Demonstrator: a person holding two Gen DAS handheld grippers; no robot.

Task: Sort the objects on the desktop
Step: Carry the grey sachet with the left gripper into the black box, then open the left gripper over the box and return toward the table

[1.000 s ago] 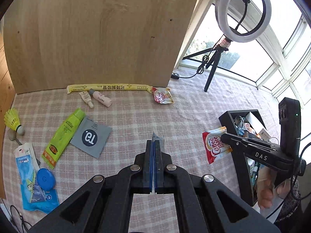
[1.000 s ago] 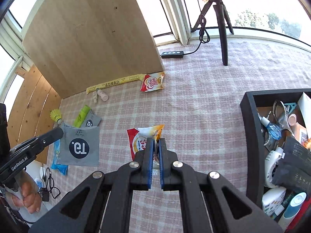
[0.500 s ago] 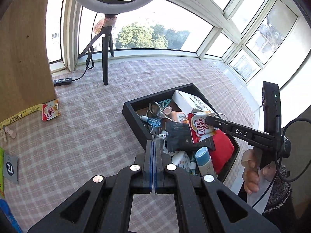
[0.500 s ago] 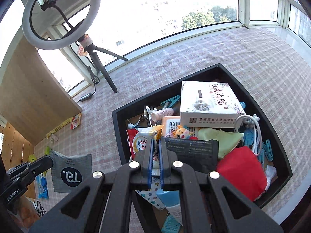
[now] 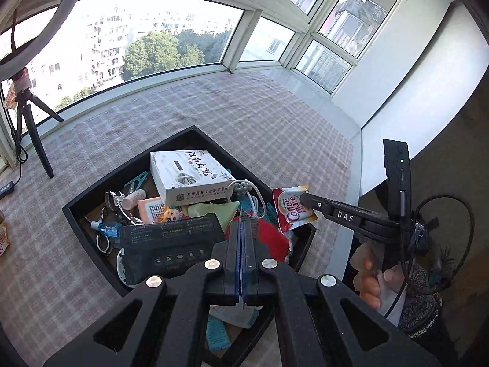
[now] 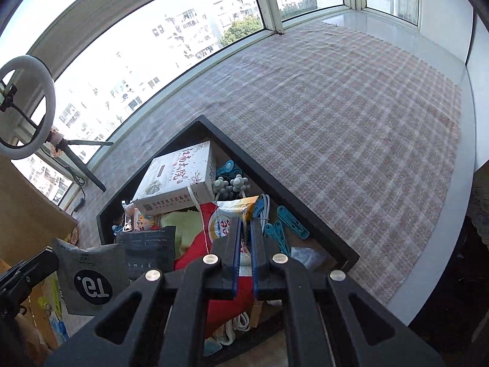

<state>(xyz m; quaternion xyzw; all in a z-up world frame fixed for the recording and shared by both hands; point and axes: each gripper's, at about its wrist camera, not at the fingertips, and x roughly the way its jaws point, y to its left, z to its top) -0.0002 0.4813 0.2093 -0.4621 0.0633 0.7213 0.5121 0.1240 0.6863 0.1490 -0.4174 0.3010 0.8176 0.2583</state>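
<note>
A black storage box [image 5: 91,195] full of small items sits on the checked tablecloth; it also shows in the right wrist view [image 6: 275,183]. My left gripper [image 5: 241,229] is shut on a thin grey T9 sachet [image 6: 91,278], held over the box. My right gripper [image 6: 244,229] is shut on a Coffee-mate sachet [image 5: 292,209], held above the box's right corner; the sachet shows between the fingers in the right wrist view [image 6: 229,220].
Inside the box lie a white carton [image 5: 189,174], a black packet [image 5: 168,244], a red cloth [image 6: 195,253], blue clips [image 6: 284,226] and a white cable. A ring-light tripod [image 5: 30,128] stands at left. The table edge [image 5: 351,183] is to the right.
Both grippers swung right from the scattered items by the wooden board to above the black box, each carrying its sachet. Now they sit lower and closer over the box contents.
</note>
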